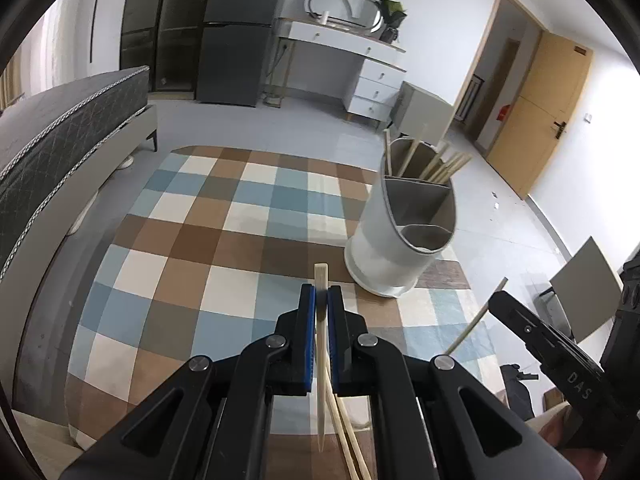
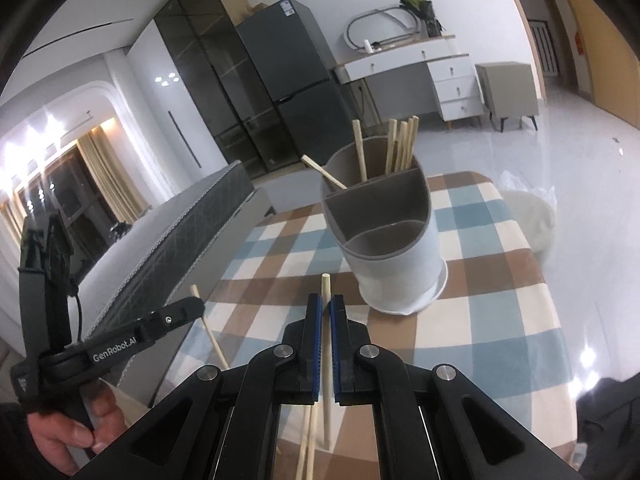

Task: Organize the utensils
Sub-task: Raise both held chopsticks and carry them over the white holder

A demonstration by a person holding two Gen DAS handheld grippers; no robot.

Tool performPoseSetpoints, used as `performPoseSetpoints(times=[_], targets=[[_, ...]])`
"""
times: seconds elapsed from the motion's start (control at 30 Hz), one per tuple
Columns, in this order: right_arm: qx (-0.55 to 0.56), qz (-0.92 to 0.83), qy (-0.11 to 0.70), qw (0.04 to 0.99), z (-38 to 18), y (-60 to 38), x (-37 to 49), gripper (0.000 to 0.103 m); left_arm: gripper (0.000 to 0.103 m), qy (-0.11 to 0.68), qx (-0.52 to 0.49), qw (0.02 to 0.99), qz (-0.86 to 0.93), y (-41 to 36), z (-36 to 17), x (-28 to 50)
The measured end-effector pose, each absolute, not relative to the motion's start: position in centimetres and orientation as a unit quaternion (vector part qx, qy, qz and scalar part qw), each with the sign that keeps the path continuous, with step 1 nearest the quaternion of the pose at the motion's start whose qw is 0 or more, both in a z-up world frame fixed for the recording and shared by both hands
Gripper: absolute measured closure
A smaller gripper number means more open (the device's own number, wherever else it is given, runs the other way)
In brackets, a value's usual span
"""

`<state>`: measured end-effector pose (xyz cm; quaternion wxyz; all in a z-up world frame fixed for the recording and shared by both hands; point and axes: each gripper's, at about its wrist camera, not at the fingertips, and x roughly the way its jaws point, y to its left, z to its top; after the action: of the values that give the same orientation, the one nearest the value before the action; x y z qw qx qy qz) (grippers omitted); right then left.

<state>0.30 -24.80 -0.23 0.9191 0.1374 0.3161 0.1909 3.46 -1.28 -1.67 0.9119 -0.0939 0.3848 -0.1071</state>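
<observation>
Checked table (image 1: pixel 224 216) spread ahead of both tools. White divided holder (image 1: pixel 400 240) stood ahead-right of left tool (image 1: pixel 321 300), chopsticks (image 1: pixel 444 168) held in far compartment. One chopstick (image 1: pixel 321 280) clenched in left tool; another chopstick (image 2: pixel 326 300) clenched in right tool (image 2: pixel 325 310).

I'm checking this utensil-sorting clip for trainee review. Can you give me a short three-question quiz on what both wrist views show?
1. True or false: the left gripper is shut on a chopstick.
2. Which compartment of the white holder contains chopsticks? A) front round one B) middle one C) rear one
3. Fill in: the right gripper is shut on a ____.

Key: 1 true; 2 C; 3 chopstick.
</observation>
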Motion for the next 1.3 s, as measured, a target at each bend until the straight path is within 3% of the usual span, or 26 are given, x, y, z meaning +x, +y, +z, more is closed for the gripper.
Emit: performPoseSetpoints(times=[0.67, 1.3], targets=[[0.148, 0.176, 0.266, 0.936, 3.2, -25.9, -0.6, 0.100, 0.102, 0.365, -0.091, 0.913, -0.160, -2.8, 3.4, 4.9], [0.158, 0.170, 0.220, 0.948, 9.6, -29.5, 5.7, 0.100, 0.102, 0.315, -0.111, 0.923, -0.190, -4.9, 10.2, 11.9]])
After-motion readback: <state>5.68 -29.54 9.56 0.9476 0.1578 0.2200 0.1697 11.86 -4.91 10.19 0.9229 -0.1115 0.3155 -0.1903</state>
